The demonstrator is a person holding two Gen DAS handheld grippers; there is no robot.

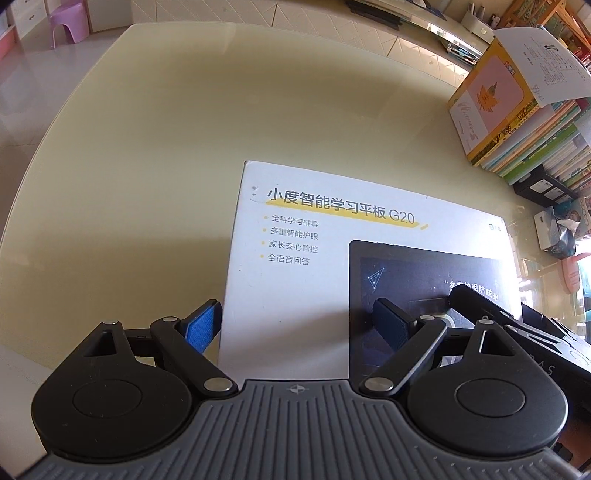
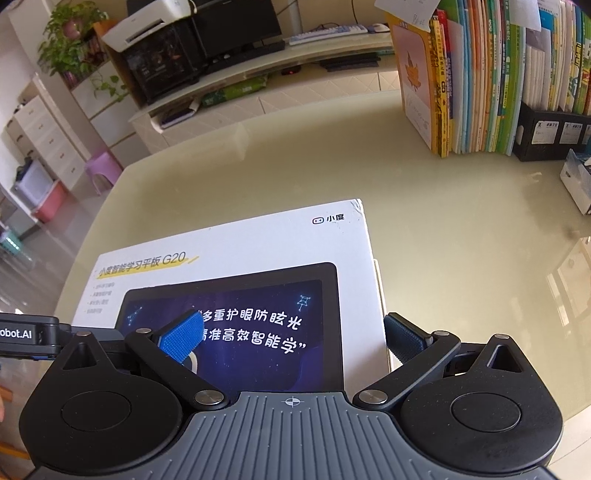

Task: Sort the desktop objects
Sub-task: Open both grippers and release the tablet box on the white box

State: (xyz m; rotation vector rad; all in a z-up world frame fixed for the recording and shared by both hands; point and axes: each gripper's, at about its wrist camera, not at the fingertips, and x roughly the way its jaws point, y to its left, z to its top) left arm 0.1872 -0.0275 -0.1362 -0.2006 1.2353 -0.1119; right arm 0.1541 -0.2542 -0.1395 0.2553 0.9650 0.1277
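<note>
A pale yellow-green glass table (image 1: 147,147) is seen in a bright living room, with a low white cabinet behind it. In the right wrist view, far left: a potted plant (image 2: 68,35), a white printer (image 2: 147,24), a dark monitor (image 2: 236,22), then a keyboard (image 2: 328,32) on the cabinet top. A purple stool (image 1: 68,24) is seen on the floor beyond the table's far edge.

Task item: a white tablet box (image 1: 332,240) is laid flat on the table, near edge, printed with a dark tablet picture and Chinese text plus "G20".

Left gripper (image 1: 293,325): jaws are spread wide, nothing held. Its blue-padded finger (image 1: 201,326) is placed just off the box's left edge; the other finger is over the box's printed screen. Contact with the box cannot be told.

Right gripper (image 2: 291,339): also spread wide, nothing held. One finger is over the printed screen, the other just past the box's right edge. Its body is seen in the left wrist view at lower right.

Far right: a row of upright books (image 2: 480,74) is stood on the table, a black file holder (image 2: 550,133) beside them, a tissue box (image 1: 550,230) further along.
</note>
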